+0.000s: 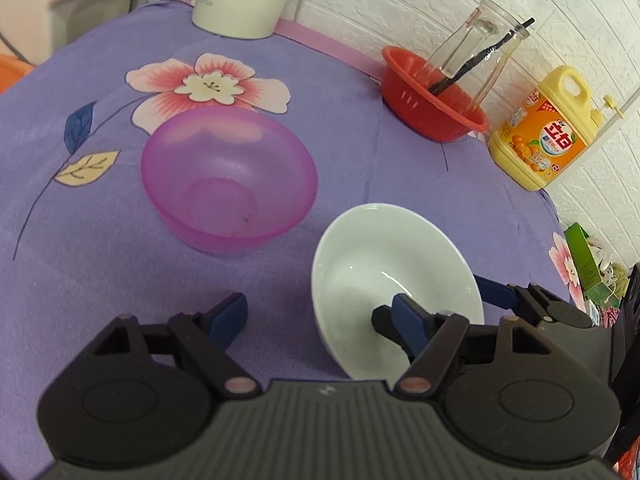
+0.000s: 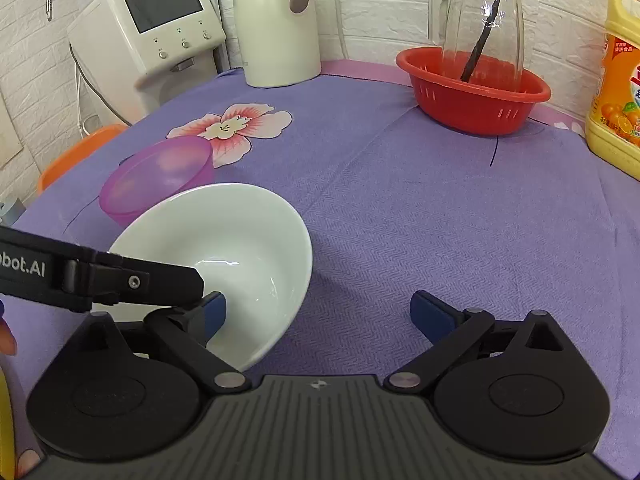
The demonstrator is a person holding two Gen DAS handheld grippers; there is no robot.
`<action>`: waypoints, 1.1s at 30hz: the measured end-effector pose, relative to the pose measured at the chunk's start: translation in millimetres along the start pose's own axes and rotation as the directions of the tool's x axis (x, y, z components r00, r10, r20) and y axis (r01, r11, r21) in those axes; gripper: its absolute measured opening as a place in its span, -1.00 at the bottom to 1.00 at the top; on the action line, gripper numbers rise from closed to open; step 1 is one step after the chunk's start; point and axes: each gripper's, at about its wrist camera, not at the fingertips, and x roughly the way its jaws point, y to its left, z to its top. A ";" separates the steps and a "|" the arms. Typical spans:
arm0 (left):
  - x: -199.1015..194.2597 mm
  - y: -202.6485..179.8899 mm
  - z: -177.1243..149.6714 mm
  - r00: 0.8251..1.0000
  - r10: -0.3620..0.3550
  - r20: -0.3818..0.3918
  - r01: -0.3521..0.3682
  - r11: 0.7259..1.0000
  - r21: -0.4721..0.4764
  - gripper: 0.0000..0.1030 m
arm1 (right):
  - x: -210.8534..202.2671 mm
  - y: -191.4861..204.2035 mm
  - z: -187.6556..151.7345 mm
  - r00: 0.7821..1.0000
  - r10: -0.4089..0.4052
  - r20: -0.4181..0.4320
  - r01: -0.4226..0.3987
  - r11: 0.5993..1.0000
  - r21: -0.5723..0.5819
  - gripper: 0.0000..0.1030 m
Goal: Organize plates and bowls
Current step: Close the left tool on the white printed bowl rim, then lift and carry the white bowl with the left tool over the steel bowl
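Both claws meet at the white bowl.
Left claw and right claw are both spread, each with one finger inside it, near the pink bowl.

Wide bare purple cloth at twelve o'clock; red basket with glass jug blocks one o'clock, pink bowl crowds ten.

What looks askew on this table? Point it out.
The white bowl is tipped up on its edge instead of sitting flat, unlike the upright pink bowl beside it. A glass jug holding a dark stick stands inside the red basket, which also seems odd.
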 end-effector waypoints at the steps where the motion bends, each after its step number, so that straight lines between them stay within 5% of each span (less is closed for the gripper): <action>1: 0.6 -0.2 0.6 1.000 -0.008 -0.003 0.008 1.000 -0.005 0.44 | 0.5 0.5 -0.6 1.000 -0.006 0.003 0.006 1.000 -0.004 1.00; 6: 0.0 -3.5 1.6 1.000 -0.020 0.001 0.020 1.000 0.000 0.39 | -4.0 7.0 0.6 1.000 -0.021 0.017 0.021 1.000 -0.001 1.00; 10: 3.4 -3.3 -0.1 0.997 -0.071 -0.028 0.071 0.997 0.005 -0.36 | -5.6 14.7 -0.4 0.999 0.038 0.027 -0.037 0.999 -0.032 0.94; 11: 3.6 -4.0 -1.7 0.997 -0.074 -0.024 0.074 0.997 0.006 -0.40 | -6.2 17.3 -0.1 0.998 0.053 0.027 -0.052 0.998 -0.039 0.62; 13: 2.3 -7.9 -3.5 0.996 -0.084 -0.021 0.084 0.996 0.016 -0.62 | -7.4 22.7 0.1 0.998 0.059 0.027 -0.057 0.997 -0.054 0.43; 14: 0.9 -11.1 -4.4 0.997 -0.075 -0.019 0.076 0.997 0.027 -0.62 | -8.0 24.1 0.5 0.998 0.063 0.023 -0.062 0.997 -0.053 0.29; 23: -26.2 -27.8 -19.5 0.992 -0.119 -0.034 0.120 0.992 0.038 -0.63 | -38.2 27.1 -10.0 0.999 0.024 0.025 -0.025 1.000 0.015 0.29; 33: -101.6 -47.7 -85.0 0.965 -0.262 -0.031 0.263 0.960 0.090 -0.63 | -134.8 72.1 -51.2 0.991 -0.125 0.041 0.124 0.992 0.022 0.29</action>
